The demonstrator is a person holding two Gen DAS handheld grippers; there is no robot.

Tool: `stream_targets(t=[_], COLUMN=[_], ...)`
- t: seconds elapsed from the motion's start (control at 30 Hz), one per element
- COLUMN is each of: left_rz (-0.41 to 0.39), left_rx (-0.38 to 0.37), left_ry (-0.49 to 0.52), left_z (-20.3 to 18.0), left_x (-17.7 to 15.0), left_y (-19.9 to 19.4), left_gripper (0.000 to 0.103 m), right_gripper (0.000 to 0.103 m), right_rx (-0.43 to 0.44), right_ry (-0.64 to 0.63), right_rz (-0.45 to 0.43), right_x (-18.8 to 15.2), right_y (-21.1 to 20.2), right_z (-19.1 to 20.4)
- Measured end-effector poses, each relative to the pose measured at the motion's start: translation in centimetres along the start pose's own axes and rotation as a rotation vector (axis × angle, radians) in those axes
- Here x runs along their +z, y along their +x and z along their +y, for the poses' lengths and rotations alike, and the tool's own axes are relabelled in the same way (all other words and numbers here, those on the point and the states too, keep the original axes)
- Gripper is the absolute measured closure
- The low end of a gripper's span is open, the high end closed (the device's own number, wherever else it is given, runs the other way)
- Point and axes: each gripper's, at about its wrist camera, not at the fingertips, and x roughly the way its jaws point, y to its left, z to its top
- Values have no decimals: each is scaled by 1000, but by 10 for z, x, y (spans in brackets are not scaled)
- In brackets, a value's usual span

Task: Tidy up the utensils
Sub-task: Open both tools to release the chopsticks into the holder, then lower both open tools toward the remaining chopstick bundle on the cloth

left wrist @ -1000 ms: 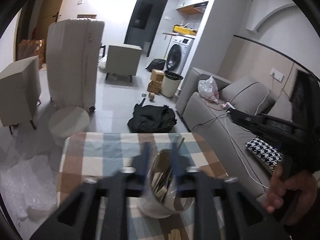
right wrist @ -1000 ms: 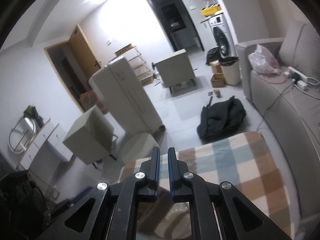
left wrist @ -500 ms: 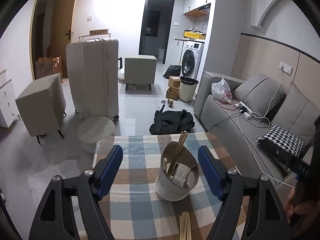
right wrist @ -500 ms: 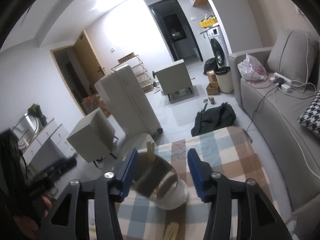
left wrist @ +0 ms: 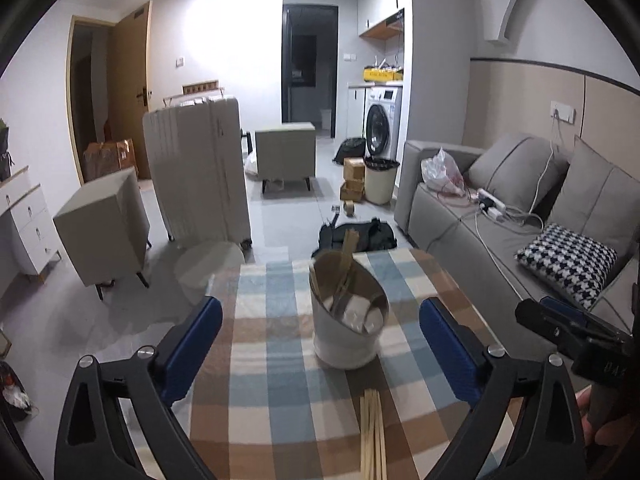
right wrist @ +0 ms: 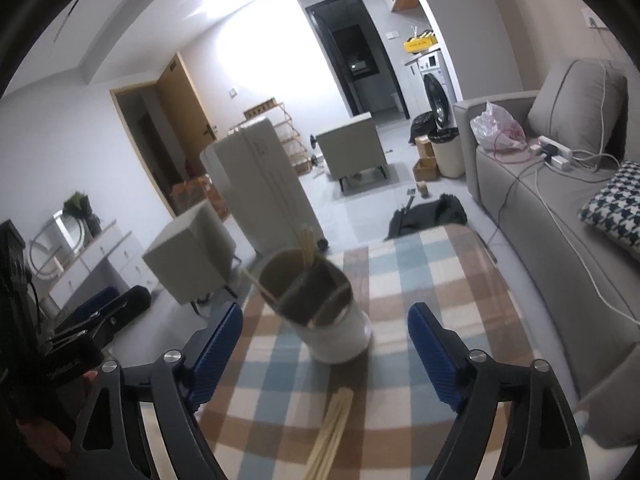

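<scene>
— What are your claws doing?

— Both are released. My left gripper (left wrist: 320,330) has just been opening wide, and nothing is pinched; the holder (left wrist: 347,320) sits on the table beyond the blue pads, seen between them but untouched. My right gripper (right wrist: 325,336) has just been opening too, with the same holder (right wrist: 320,312) ahead of it and clear of both pads.

— Where are the chopsticks?

— Some stand in the holder, leaning out over its rim (right wrist: 307,242). A loose bundle (left wrist: 373,432) lies on the checked cloth (left wrist: 272,360) nearer me than the holder; its near end is cut off by the bottom edge in both views.

— What's inside the holder?

— Hard to say. From the left I see pale shapes low in one compartment, too blurred to name. From the right the inside is dark, with only the dividers showing.

— Anything else cut off?

— My right gripper's body shows at the left view's right edge, with a few fingers of my hand (left wrist: 600,416) under it.
</scene>
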Motion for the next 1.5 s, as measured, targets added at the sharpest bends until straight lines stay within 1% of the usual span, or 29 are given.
stream_targets(t=[0.07, 0.13, 0.27, 0.33, 0.4, 0.47, 0.5, 0.57, 0.6, 0.63, 0.7, 0.73, 0.8, 0.83, 0.87, 0.93, 1.0, 1.1, 1.13, 1.2, 1.23, 1.3, 1.4, 1.5], left_rz=[18, 45, 89, 127, 168, 255, 294, 328, 347, 362, 400, 409, 435, 448, 460, 478, 490, 524, 539, 560, 577, 585, 600, 619], left_rx=[0, -13, -15, -22, -19, -39, -45, -19, -18, -25, -21, -20, -16, -12, -8, -7, 1, 15, 30, 42, 45, 44, 39, 61], left_ry=[-19, -45, -51, -64, -83, -145, -169, -192, -210, -222, -227, -226, -226, -229, -236, -257, -270, -310, -323, -332, -335, -350, -391, -432], left_z=[1, 5, 8, 11, 14, 24, 28, 35, 39, 41, 42, 43, 45, 47, 49, 57, 62, 72, 75, 79, 80, 83, 91, 102], left_x=[-9, -20, -43, -58, -69, -81, -86, -94, -95, -97, -101, -105, -108, -110, -110, -112, -111, -112, -113, -114, -114, -113, -113, -115], left_y=[1, 4, 17, 23, 32, 47, 54, 64, 70, 72, 82, 83, 90, 94, 97, 104, 108, 117, 119, 124, 127, 129, 131, 134], left_gripper=[6, 6, 6, 6, 6, 6, 6, 6, 6, 6, 6, 6, 6, 6, 6, 6, 6, 6, 6, 6, 6, 6, 6, 6], right_gripper=[14, 5, 4, 4, 4, 4, 6, 14, 23, 27, 29, 33, 35, 38, 41, 50, 52, 60, 66, 73, 73, 73, 80, 80], right_rx=[-12, -32, -89, -102, -124, -123, -116, -127, -129, -120, -116, -122, -135, -135, -128, -127, -151, -173, -183, -188, -191, -203, -239, -272], right_ry=[-4, -11, -64, -81, -86, -86, -86, -98, -101, -97, -92, -92, -95, -95, -92, -97, -110, -114, -118, -128, -132, -139, -166, -174], right_rz=[18, 30, 58, 104, 170, 252, 301, 359, 384, 420, 468, 491, 534, 555, 574, 611, 638, 671, 688, 717, 726, 748, 798, 789], right_x=[-11, -21, -46, -59, -69, -78, -82, -91, -95, -99, -107, -110, -116, -119, -121, -125, -128, -129, -130, -129, -128, -127, -131, -130], right_y=[0, 0, 6, 14, 26, 40, 49, 61, 66, 74, 83, 89, 99, 104, 110, 120, 131, 150, 157, 172, 179, 192, 208, 206], right_z=[-2, -4, -9, -10, -13, -14, -15, -13, -13, -13, -14, -14, -14, -14, -14, -12, -10, -9, -8, -6, -5, -3, 0, 4])
